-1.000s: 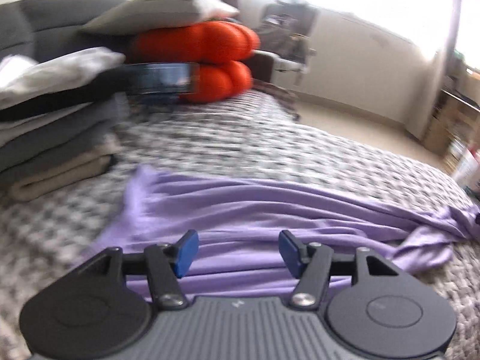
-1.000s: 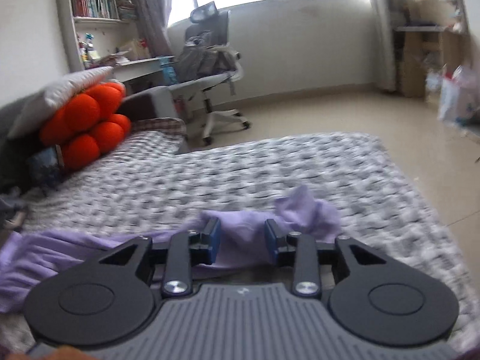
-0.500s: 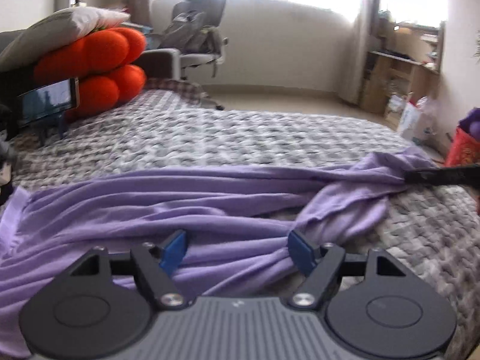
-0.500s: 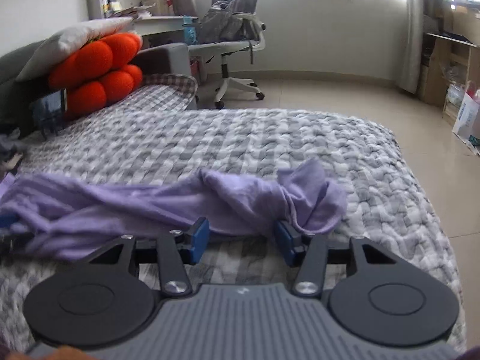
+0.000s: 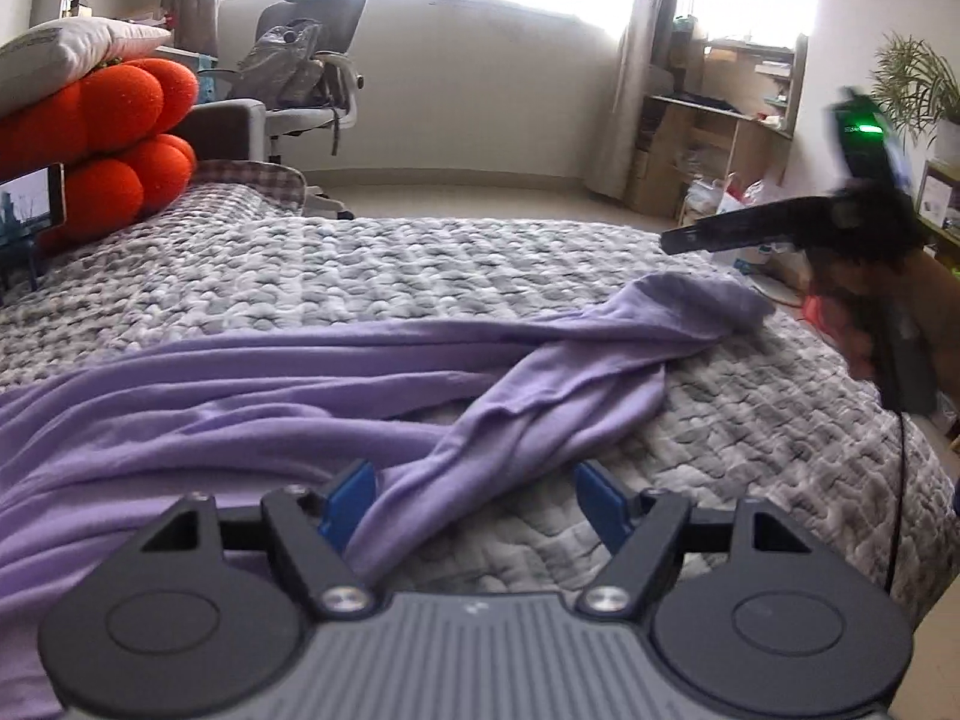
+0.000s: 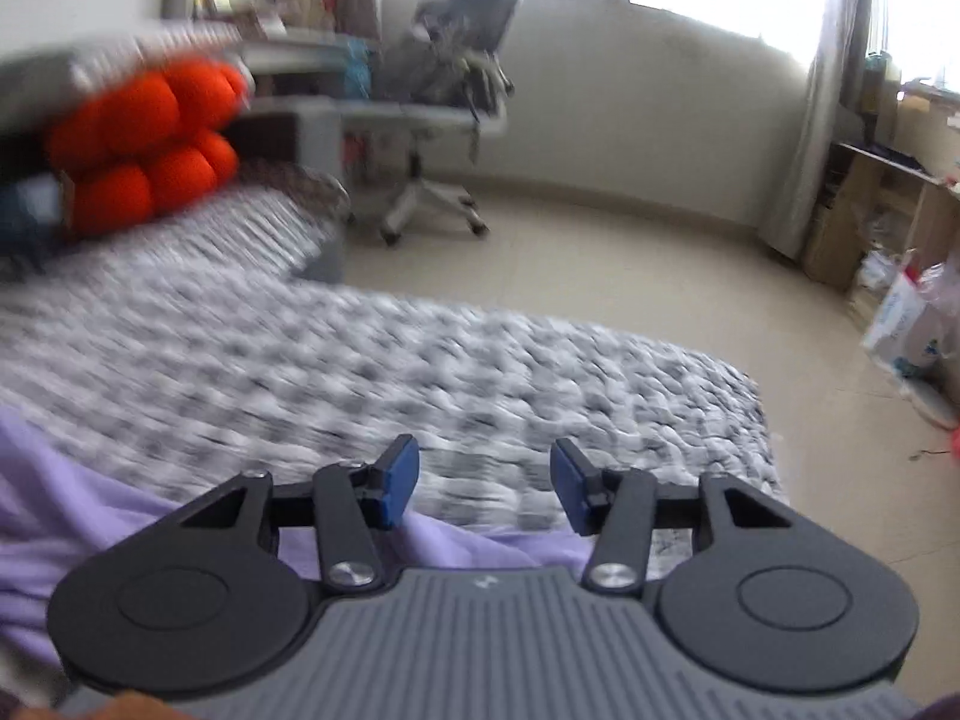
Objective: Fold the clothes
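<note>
A purple garment (image 5: 240,396) lies stretched and rumpled across the grey knitted bed cover (image 5: 420,264). Its bunched end rests near the bed's right side. My left gripper (image 5: 474,504) hovers low over the garment, open, with a twisted fold of the cloth running between the pads close to the left one, not pinched. My right gripper (image 6: 485,483) is open with nothing between its pads, and the purple cloth (image 6: 72,516) shows below and to its left. In the left wrist view one of its fingers (image 5: 720,231) hangs in the air above the bunched end.
Orange cushions (image 5: 120,138) under a pale pillow and a phone on a stand (image 5: 30,204) sit at the bed's far left. An office chair (image 5: 306,72) stands on the floor beyond. The bed's right edge drops off toward shelves and boxes (image 5: 720,144).
The left view swung right, from the stack of folded clothes to along the garment. Both grippers' jaws widened. The right gripper came off the bunched cloth end and lifted away.
</note>
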A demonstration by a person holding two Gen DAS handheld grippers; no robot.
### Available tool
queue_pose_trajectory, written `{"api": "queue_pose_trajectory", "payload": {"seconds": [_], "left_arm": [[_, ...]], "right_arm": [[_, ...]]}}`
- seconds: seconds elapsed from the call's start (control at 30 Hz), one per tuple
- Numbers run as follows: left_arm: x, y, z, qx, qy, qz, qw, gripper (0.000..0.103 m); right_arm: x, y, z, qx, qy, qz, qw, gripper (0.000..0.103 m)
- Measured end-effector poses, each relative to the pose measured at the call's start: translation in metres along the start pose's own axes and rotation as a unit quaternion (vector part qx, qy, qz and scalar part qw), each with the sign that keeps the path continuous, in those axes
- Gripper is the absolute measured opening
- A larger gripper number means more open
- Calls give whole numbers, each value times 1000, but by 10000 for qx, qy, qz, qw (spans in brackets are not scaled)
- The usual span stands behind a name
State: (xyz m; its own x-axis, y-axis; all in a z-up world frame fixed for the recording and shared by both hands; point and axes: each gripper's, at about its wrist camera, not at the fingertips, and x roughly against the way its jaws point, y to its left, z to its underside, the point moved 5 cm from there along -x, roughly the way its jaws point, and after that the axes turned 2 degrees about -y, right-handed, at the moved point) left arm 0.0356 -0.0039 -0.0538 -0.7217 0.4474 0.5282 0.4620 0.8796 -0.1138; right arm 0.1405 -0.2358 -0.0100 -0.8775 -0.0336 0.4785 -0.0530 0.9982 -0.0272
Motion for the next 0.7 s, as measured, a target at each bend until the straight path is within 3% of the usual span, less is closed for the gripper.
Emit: {"api": "queue_pose_trajectory", "payload": {"seconds": [0.1,0.23,0.3,0.37,0.4,0.53,0.7], "left_arm": [[-5,-4,-1,74,19,130,9999,76],[-14,-10,-4,44,-33,140,9999,76],[-18,-14,-6,73,-55,192,9998,76],[-22,-16,-6,65,-43,204,9998,76],[-24,-17,-6,58,-32,205,9998,76],[-25,-19,-4,-79,-87,168,9998,76],[-23,-24,0,-265,-130,105,9995,76]], "right_arm": [[35,26,18,518,-246,-696,9959,53],[44,63,44,1931,-458,-735,9773,53],[35,65,47,1974,-361,-785,9765,46],[26,65,49,1916,-208,-855,9775,19],[22,65,52,1968,-133,-831,9768,12],[19,61,67,2113,23,-722,9747,2],[18,41,48,1878,-332,-149,9815,0]]}}
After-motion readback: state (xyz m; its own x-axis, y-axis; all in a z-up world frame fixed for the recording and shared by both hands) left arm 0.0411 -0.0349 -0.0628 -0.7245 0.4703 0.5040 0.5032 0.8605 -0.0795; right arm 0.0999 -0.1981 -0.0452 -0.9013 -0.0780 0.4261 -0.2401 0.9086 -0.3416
